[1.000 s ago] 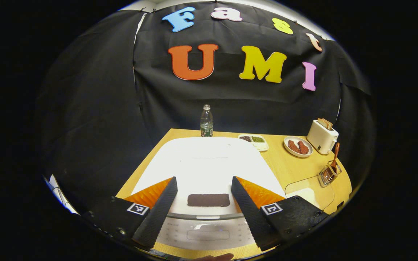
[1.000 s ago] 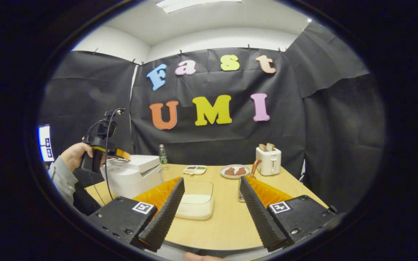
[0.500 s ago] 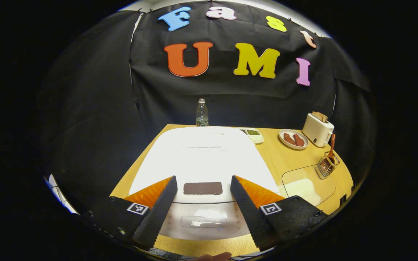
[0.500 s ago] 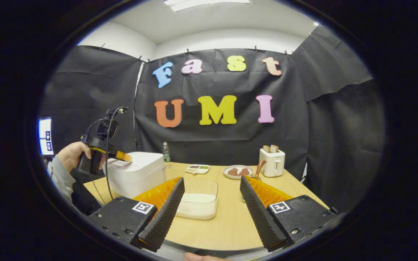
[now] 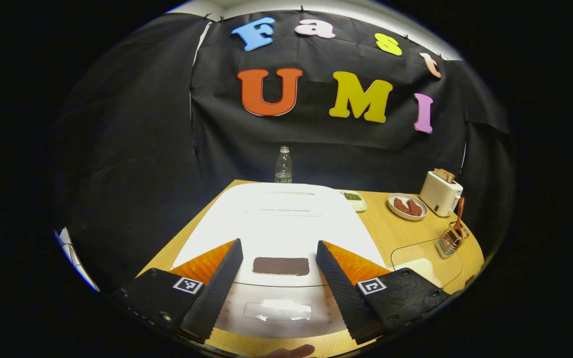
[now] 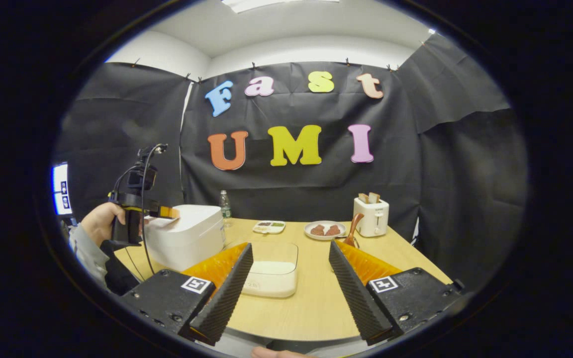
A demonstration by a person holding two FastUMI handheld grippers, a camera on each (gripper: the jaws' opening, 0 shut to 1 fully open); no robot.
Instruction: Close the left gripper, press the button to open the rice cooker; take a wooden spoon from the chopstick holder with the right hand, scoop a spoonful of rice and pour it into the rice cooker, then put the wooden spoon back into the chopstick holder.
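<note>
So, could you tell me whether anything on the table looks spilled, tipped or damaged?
Nothing stands out. The white rice cooker sits closed and level, the clear plastic tub of rice is upright, and the wooden spoon stands in its wire chopstick holder.

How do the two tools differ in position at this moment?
The left tool hangs over the closed rice cooker, its dark panel between the fingers. The right tool hovers above bare table, facing the rice container, away from any appliance. Both are open, holding nothing.
</note>
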